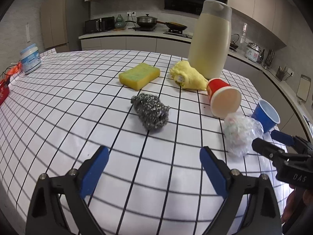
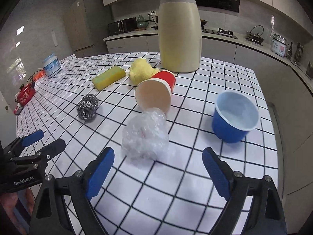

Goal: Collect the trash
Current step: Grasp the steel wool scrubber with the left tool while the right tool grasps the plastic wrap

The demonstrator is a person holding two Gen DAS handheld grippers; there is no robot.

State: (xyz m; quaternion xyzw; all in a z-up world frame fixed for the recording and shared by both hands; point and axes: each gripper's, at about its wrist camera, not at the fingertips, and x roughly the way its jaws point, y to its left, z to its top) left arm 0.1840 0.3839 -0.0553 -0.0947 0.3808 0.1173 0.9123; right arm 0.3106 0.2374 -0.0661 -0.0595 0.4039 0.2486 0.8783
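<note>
A crumpled clear plastic ball (image 2: 145,135) lies on the checked tablecloth just ahead of my open right gripper (image 2: 158,156); it also shows in the left wrist view (image 1: 241,134). A red paper cup (image 2: 155,92) lies on its side behind the ball, also in the left wrist view (image 1: 223,97). A blue cup (image 2: 235,116) stands upright to the right, also in the left wrist view (image 1: 266,117). My left gripper (image 1: 153,156) is open and empty, a short way in front of a steel wool pad (image 1: 150,111).
A yellow sponge (image 1: 139,75), a yellow cloth (image 1: 187,75) and a tall cream jug (image 1: 210,39) stand further back. A white jar (image 1: 30,58) and red items sit at the table's left edge. The right table edge runs just beyond the blue cup.
</note>
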